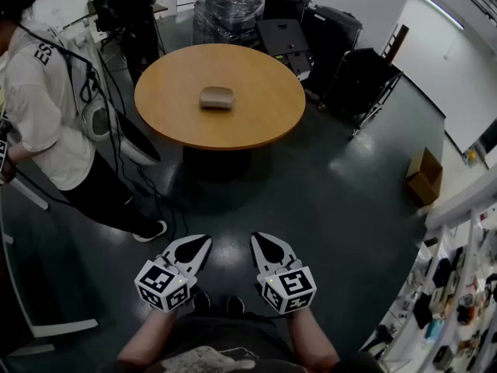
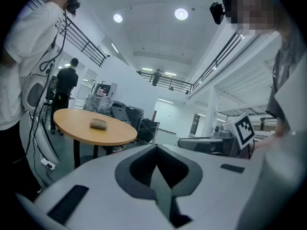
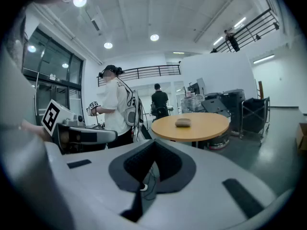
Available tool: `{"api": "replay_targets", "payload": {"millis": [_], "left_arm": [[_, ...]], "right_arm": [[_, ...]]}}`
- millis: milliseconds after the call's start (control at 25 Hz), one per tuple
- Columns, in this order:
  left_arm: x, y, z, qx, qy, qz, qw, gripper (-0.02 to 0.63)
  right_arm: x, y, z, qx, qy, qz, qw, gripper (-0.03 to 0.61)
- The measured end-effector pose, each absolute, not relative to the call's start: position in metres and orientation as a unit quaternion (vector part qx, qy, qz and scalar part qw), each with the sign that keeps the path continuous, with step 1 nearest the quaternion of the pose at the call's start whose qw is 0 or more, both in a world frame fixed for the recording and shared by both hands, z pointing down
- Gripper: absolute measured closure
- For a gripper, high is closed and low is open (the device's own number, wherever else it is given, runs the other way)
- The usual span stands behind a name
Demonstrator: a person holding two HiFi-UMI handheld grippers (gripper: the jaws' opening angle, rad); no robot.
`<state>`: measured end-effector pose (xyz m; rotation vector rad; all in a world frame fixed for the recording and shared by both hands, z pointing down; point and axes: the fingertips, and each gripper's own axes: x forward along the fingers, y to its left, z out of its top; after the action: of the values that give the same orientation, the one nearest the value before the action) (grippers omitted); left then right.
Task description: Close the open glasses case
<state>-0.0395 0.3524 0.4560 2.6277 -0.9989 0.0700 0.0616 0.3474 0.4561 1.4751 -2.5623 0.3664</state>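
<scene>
Glasses case: The glasses case sits near the middle of the round table, far from you. It looks too small from here to tell if its lid is up.
Where you stand: You are well back from the table, on the dark floor. You cannot reach the case from here.
Left gripper: You hold the left gripper low, near your belly, pointing toward the table. Its fingers are pressed together with nothing between them.
Right gripper: The right gripper is just beside the left one and held the same way. Its fingers are together too and hold nothing.
Why so: I think both are held low and ready because nothing is close enough to grab.
Next: You likely need to walk up to the table first.
</scene>
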Motion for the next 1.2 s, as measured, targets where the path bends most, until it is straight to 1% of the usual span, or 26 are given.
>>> {"api": "replay_targets", "payload": {"millis": [680,960,1200], "left_arm": [[-0.022,0.346,0.451,0.923,-0.346,0.035,0.166,0.606],[-0.011,0.344,0.460,0.919,-0.350,0.037,0.175,0.606],[0.000,0.338,0.464,0.913,-0.367,0.032,0.177,0.606]], "right_arm": [[0.070,0.343,0.451,0.491,-0.858,0.130,0.073,0.589],[0.094,0.340,0.456,0.513,-0.847,0.125,0.066,0.589],[0.114,0.333,0.464,0.502,-0.851,0.147,0.046,0.589]]}}
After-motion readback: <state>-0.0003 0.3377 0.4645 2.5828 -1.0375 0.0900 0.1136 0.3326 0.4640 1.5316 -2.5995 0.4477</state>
